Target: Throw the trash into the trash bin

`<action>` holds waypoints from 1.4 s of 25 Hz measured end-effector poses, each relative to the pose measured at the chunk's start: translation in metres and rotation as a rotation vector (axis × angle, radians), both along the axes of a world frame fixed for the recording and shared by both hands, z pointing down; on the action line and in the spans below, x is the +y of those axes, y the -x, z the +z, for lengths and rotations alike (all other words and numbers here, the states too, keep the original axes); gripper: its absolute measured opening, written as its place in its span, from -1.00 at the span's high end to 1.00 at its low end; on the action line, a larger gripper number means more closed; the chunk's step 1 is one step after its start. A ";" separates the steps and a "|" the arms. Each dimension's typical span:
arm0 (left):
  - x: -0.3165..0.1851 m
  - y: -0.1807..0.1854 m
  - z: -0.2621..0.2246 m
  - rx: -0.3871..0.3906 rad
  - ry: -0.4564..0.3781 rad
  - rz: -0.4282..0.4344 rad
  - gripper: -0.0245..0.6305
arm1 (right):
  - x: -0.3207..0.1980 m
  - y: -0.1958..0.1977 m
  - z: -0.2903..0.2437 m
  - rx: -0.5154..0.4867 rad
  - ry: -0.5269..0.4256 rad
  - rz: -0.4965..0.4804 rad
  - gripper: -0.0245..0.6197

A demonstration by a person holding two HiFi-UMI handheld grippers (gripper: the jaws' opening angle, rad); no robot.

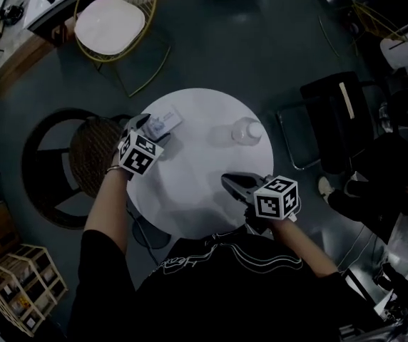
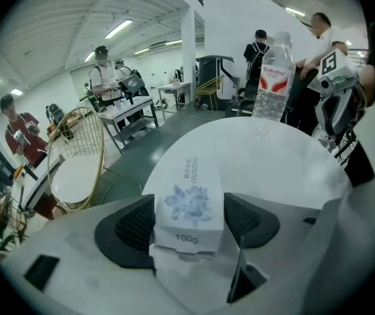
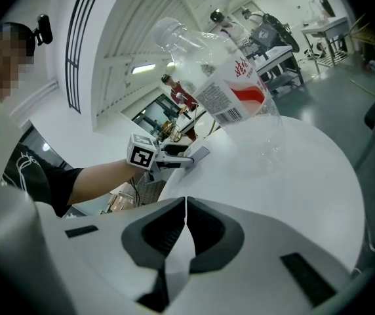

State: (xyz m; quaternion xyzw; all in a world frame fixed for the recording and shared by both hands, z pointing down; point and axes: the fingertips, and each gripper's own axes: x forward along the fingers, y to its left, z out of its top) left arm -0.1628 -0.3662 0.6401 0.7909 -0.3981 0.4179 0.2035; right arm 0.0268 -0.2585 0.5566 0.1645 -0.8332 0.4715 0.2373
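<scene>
We see left gripper (image 1: 145, 127) jaws wide open straddling the carton (image 2: 189, 202) on the counter (image 1: 204, 180), right gripper (image 3: 186, 225) jaws closed, empty.

Box (image 1: 167, 122) near end hidden by left claw (image 1: 150, 128); wicker basket (image 1: 88, 152) partly behind left forearm (image 1: 110, 205); bottle (image 3: 230, 90) label print blurred.

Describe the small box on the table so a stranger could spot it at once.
Find the round white table, then its left edge in the head view. The small white cardboard box lies flat there, between the jaws of the left gripper. Unlike the upright clear plastic bottle with a red label, it is rectangular with a blue flower print.
</scene>
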 end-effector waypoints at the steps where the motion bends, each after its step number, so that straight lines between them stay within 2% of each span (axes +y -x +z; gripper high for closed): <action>1: 0.001 0.000 0.003 -0.015 0.002 0.002 -0.04 | 0.000 -0.002 0.000 0.003 -0.005 0.008 0.81; 11: 0.007 -0.006 0.002 -0.038 0.007 0.003 -0.01 | 0.003 -0.011 -0.007 -0.005 0.000 0.023 0.81; 19: 0.019 -0.012 -0.020 0.072 -0.062 -0.114 0.01 | 0.013 -0.014 -0.014 -0.008 -0.018 0.015 0.81; 22: 0.025 -0.020 -0.046 0.144 -0.097 -0.205 0.01 | 0.015 -0.018 -0.019 -0.017 -0.033 0.005 0.81; 27: 0.056 -0.038 -0.094 0.337 -0.185 -0.398 0.01 | 0.025 -0.017 -0.034 -0.044 -0.054 -0.032 0.81; 31: 0.092 -0.061 -0.129 0.426 -0.233 -0.492 0.01 | 0.035 -0.023 -0.050 -0.065 -0.084 -0.082 0.81; 35: 0.135 -0.076 -0.171 0.511 -0.282 -0.632 0.01 | 0.047 -0.026 -0.066 -0.097 -0.123 -0.147 0.81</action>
